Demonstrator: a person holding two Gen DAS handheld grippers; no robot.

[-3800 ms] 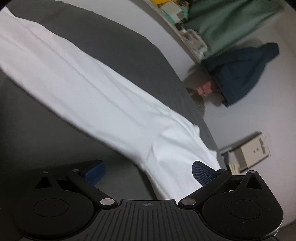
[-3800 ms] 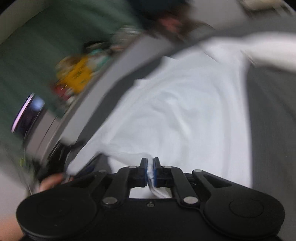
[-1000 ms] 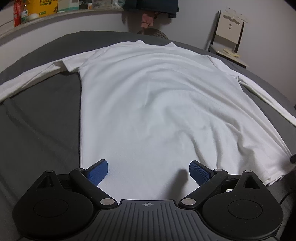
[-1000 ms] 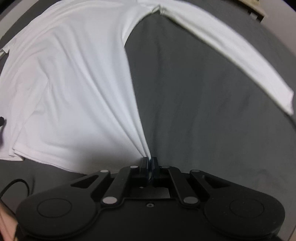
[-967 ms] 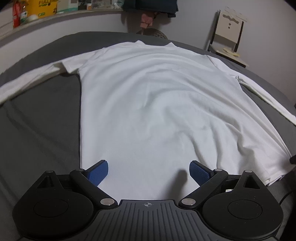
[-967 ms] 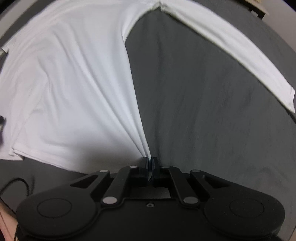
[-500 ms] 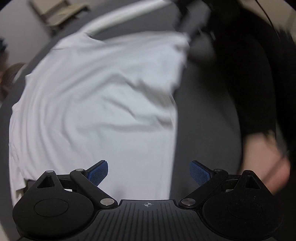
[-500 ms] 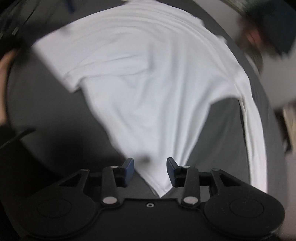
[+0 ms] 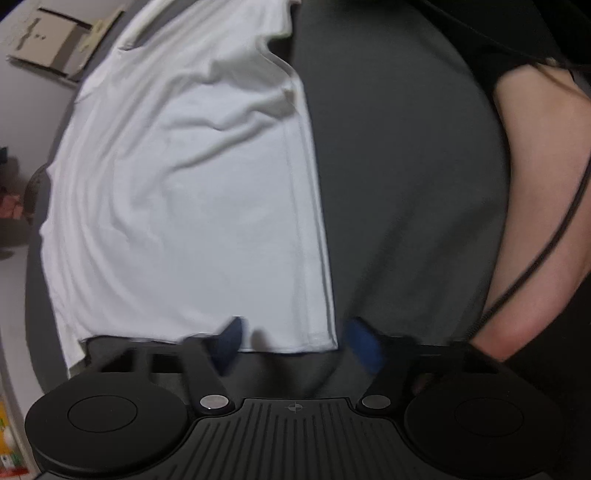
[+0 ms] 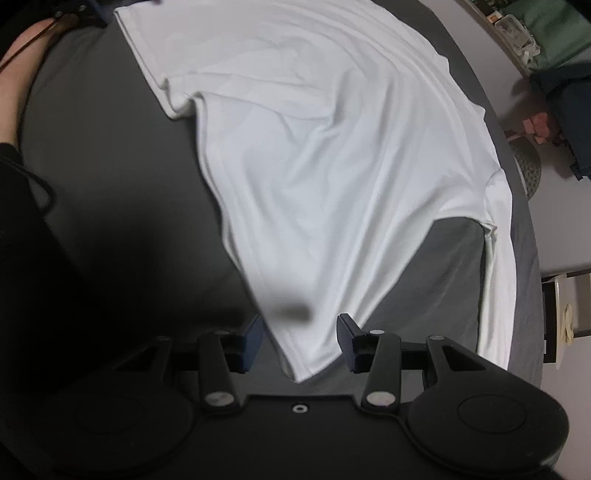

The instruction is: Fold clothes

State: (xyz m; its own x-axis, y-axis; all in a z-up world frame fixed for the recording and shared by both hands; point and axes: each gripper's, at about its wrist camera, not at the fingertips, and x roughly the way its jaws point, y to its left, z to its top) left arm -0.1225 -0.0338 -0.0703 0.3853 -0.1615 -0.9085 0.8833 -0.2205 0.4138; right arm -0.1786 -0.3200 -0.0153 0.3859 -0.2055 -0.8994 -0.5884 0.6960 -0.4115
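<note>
A white long-sleeved shirt [image 9: 184, 203] lies spread flat on a dark grey cover [image 9: 399, 184]. My left gripper [image 9: 297, 341] points down at one lower corner of the shirt. Its jaws are closing, the hem corner lies between the blurred blue pads [image 9: 231, 339], and they are not pressing it. In the right wrist view the shirt [image 10: 332, 166] runs away from my right gripper [image 10: 301, 339]. That gripper is open, with the other hem corner loose between its pads [image 10: 255, 338]. One sleeve [image 10: 498, 277] lies along the right.
A person's bare arm [image 9: 535, 203] with a thin cable [image 9: 535, 254] crosses the right of the left wrist view. A hand [image 10: 14, 74] and black sleeve [image 10: 22, 229] fill the left of the right wrist view. A wooden chair [image 10: 561, 314], dark blue garment [image 10: 569, 96] and shelf [image 10: 517, 26] stand beyond.
My right gripper has let go of the shirt's corner and opened. Both grippers have rolled and shifted sideways. My left gripper's jaws have narrowed around the hem corner.
</note>
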